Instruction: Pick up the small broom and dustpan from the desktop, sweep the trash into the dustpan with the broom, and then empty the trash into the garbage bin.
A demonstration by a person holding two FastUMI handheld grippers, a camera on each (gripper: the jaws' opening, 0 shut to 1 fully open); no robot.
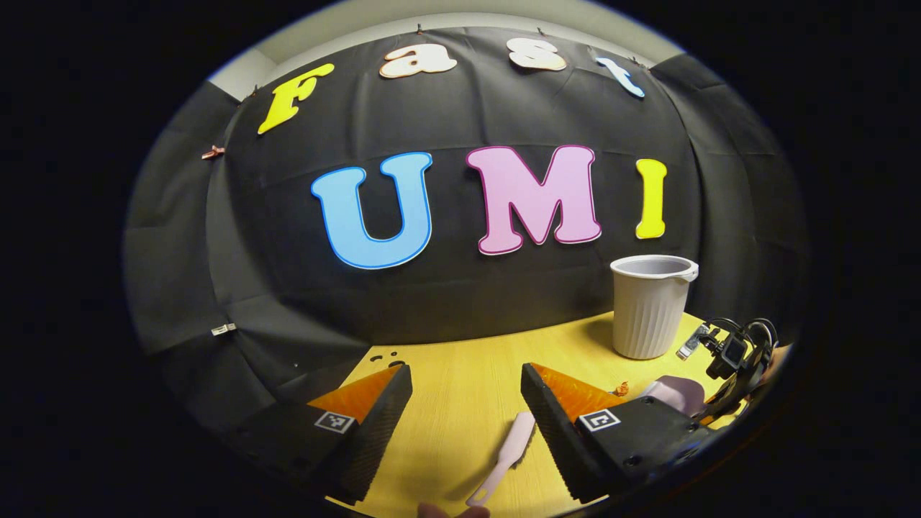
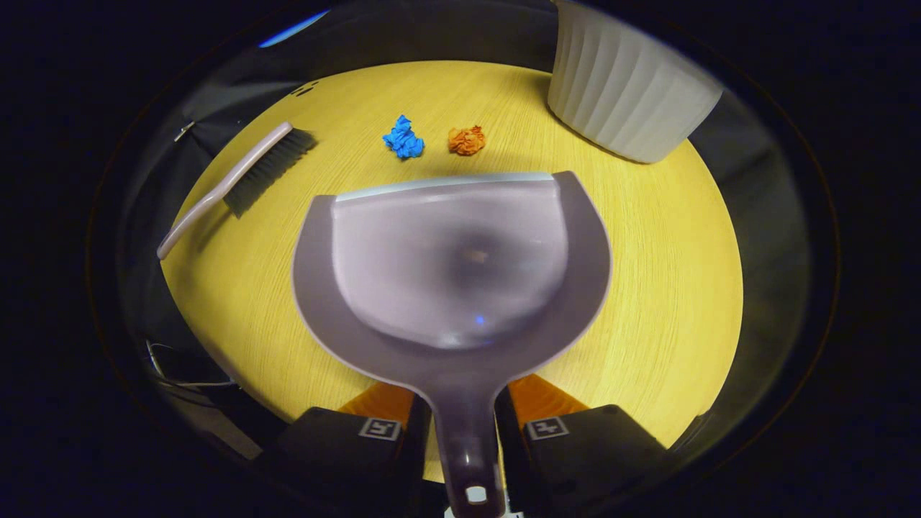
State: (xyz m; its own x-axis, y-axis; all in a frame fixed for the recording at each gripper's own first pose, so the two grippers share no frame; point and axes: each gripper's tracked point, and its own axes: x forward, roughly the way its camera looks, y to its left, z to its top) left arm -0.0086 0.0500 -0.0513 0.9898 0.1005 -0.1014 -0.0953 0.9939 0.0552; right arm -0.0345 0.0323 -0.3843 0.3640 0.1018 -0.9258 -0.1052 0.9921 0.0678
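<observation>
My right gripper [image 2: 463, 406] is shut on the handle of the grey dustpan [image 2: 460, 266], whose empty pan faces away over the yellow table [image 2: 669, 288]. Just beyond its front lip lie a blue paper wad [image 2: 403, 138] and an orange paper wad [image 2: 466, 140]. The small broom [image 2: 237, 180] rests flat at the left, bristles pointing away. My left gripper [image 1: 466, 374] is open above the table, and the broom's pale handle [image 1: 504, 457] lies on the table between its fingers, nearer the right one and apart from both. The ribbed white garbage bin [image 1: 651, 306] stands upright at the far right.
The bin [image 2: 626, 86] sits close behind the dustpan's right corner. In the left gripper view the right gripper [image 1: 734, 360] with its cables is at the far right beside the bin, holding the dustpan [image 1: 680, 394]. The black cloth wall runs along the table's back edge.
</observation>
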